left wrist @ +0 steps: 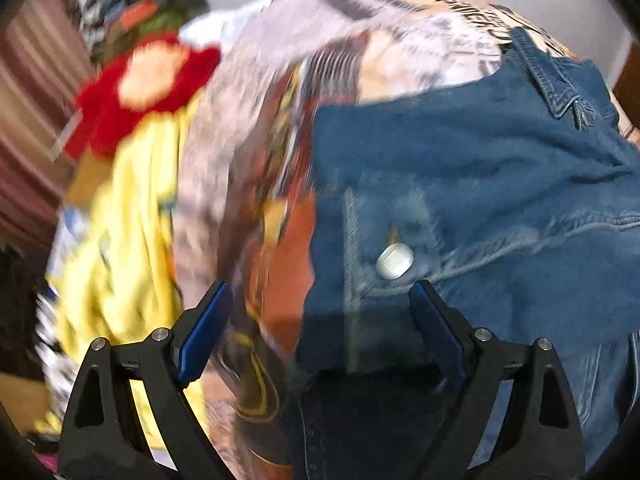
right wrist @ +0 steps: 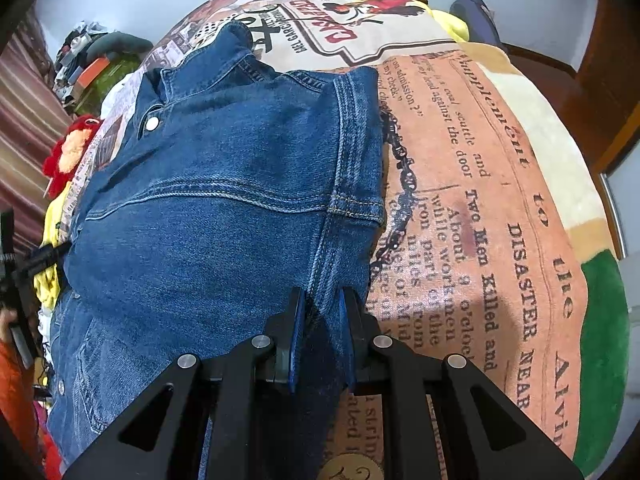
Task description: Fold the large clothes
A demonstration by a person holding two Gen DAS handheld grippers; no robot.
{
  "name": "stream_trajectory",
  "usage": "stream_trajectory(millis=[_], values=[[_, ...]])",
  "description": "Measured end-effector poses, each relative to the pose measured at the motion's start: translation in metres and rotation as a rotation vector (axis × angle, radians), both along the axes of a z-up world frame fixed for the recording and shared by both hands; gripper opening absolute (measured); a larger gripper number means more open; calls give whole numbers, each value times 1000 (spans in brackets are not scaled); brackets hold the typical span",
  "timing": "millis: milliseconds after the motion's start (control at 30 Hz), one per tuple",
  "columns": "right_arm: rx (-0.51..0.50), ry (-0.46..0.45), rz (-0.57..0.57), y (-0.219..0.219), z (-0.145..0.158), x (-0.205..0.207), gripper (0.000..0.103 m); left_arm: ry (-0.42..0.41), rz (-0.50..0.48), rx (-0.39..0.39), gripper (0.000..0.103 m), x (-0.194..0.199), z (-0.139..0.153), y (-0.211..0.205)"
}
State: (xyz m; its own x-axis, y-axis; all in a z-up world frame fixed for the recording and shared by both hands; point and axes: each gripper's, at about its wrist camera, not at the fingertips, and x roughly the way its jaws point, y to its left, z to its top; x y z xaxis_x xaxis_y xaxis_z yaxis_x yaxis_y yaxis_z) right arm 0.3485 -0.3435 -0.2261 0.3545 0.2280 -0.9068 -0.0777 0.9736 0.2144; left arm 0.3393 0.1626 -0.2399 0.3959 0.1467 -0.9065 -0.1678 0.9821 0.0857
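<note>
Right claw (right wrist: 322, 340): jaws pinched narrow on a seam fold of the denim jacket (right wrist: 224, 208), which lies spread ahead of it on the newspaper-print blanket (right wrist: 472, 184). Grip looks sound; judged best held firm as the anchor.

Left claw (left wrist: 320, 332): jaws wide, holding nothing, poised over the jacket's near edge, with a white snap button (left wrist: 395, 261) just ahead. View blurred; contact cannot be confirmed.

Recommendation: settle the left claw first, take the hem edge beside the button rather than the button itself, then close fully. Loose yellow cloth (left wrist: 120, 240) to that claw's left should stay out of the bite.
</note>
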Motion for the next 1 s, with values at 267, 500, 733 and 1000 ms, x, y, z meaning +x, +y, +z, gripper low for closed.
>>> stream_trajectory(millis=[267,500,733,1000], values=[[-136,-3,44,17,14,4,12,-29,46,-43,91,-3,14,18],[-210,-98,11,15,44,24,12,-92,-50,22,91,9,42,-5],[-321,-60,17,27,19,60,12,-59,-135,-18,91,29,26,-34],[-607,-141,111,41,-10,49,12,-19,-165,30,96,13,-11,-41]])
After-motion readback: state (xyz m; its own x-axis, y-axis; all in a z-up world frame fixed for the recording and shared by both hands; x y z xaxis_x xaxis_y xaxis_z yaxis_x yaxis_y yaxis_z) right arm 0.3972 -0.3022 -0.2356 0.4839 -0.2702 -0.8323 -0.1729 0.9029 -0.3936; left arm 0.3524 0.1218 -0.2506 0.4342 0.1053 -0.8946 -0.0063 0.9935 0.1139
